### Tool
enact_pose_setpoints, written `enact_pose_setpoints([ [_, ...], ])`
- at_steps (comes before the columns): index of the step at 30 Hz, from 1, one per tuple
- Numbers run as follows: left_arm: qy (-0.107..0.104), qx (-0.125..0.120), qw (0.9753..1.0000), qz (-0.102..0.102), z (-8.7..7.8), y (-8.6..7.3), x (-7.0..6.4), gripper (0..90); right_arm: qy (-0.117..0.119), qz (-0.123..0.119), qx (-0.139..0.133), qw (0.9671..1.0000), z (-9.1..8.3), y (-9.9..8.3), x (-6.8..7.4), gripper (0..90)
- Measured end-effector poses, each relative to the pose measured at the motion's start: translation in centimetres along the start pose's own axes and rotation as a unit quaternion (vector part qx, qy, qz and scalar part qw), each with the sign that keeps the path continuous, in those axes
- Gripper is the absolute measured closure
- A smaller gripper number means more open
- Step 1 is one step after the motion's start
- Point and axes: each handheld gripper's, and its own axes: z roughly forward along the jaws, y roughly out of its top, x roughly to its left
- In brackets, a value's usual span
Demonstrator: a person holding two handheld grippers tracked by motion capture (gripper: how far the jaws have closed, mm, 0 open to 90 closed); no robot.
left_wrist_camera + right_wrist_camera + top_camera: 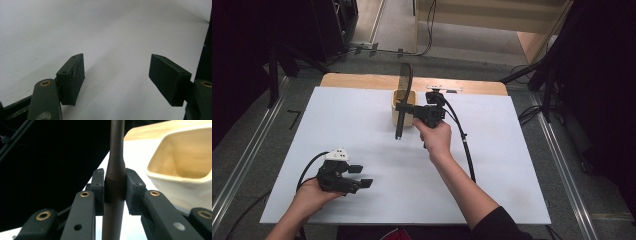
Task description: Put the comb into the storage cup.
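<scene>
- The right gripper (404,108) is held above the middle of the white table (362,130), toward its far side, and its jaws are pinched on a dark long-handled spatula (402,100).
- In the right gripper view the two black jaws press on either side of the spatula's round handle (114,187), just below the place where the handle narrows – no gap shows between pads and handle.
- The spatula stands close to upright in the high view: its broad dark blade is at the top, rising above the far edge of the table, and the thin end of the handle hangs down over the white surface (whether the tip touches the table cannot be told).
- A pale wooden holder (404,107) sits on the table directly behind the spatula in the high view; in the right gripper view its open, hollow mouth (185,162) lies just to the right of the handle, and the spatula is outside it, beside its rim.
- The left gripper (360,176) rests low over the near left part of the table, well apart from the spatula and the holder.
- Its jaws are spread wide – in the left gripper view the two black pads (72,77) stand far apart with bare white table between them, gripping nothing.
- Each gripper is held in one hand of the person, the forearms coming in from the near edge.
</scene>
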Motion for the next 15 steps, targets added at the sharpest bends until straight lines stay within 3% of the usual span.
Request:
enact_pose_setpoints([
  [6,-0.008,-0.003,1.0,-0.002,0.1,0.1,0.1,30.2,-0.008,-0.019,-0.012,0.9997,-0.2,1.3,0.0,69.9],
  [15,-0.014,-0.008,0.9999,-0.003,0.0,0.2,0.0,30.3,-0.018,-0.025,-0.036,0.9989,-0.1,3.4,-0.2,69.9],
])
